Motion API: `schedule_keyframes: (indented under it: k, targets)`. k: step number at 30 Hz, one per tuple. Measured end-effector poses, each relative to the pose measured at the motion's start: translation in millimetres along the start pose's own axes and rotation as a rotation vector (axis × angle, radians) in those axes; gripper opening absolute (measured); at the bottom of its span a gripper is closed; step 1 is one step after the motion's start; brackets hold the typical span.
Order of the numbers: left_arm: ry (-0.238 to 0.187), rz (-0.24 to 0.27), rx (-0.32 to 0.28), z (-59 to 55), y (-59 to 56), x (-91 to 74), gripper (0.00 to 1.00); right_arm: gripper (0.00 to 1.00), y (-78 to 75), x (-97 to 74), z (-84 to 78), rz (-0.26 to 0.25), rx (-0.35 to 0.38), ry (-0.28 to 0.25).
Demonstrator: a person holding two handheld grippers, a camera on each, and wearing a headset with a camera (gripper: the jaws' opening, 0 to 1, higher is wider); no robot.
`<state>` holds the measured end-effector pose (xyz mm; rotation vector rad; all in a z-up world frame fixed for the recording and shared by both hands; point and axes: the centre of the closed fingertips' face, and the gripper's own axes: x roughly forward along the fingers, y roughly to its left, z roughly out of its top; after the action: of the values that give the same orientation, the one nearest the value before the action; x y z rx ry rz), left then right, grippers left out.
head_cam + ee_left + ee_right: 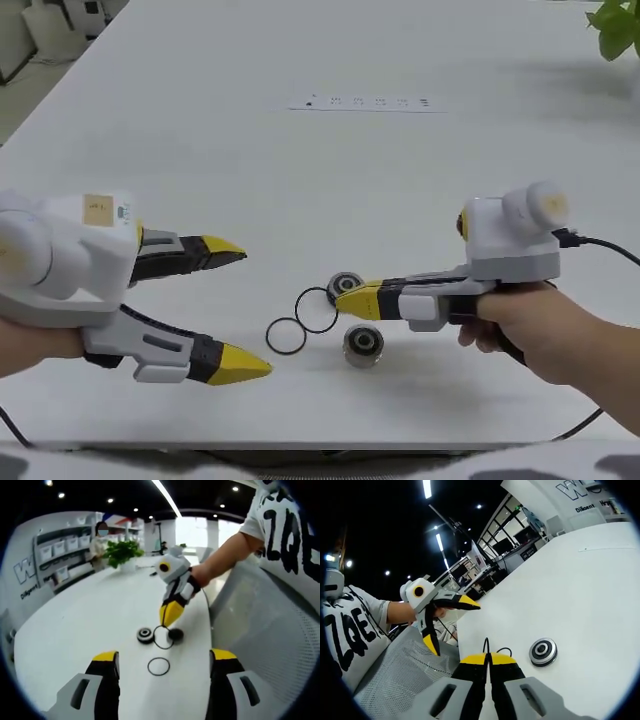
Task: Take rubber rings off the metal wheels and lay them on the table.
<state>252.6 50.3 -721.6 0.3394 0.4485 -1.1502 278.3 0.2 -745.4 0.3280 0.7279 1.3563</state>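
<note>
Horizontally, right gripper (342,297) pinches a rubber ring (298,308).

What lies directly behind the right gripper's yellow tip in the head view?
A metal wheel lies behind the right gripper, which pinches a rubber ring. The tip covers the wheel's near edge.

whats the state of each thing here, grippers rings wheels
left gripper: jaws wide open, holding nothing
right gripper: jaws shut, pinching a ring
held rubber ring: off the wheels, gripped at its edge
loose rubber ring: lying flat on the table, free
near wheel: on the table, not gripped
far wheel: on the table, partly hidden behind the right gripper's jaws
</note>
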Motion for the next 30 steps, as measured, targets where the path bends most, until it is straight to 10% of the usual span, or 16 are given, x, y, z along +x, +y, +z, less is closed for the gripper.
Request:
schedule_keyframes:
  k: [30]
  targets:
    - [0.013,0.039,-0.027,-17.3,4.0,-18.4,0.76,0.00,-10.0,11.9,-15.0,-0.023,0.014,0.067]
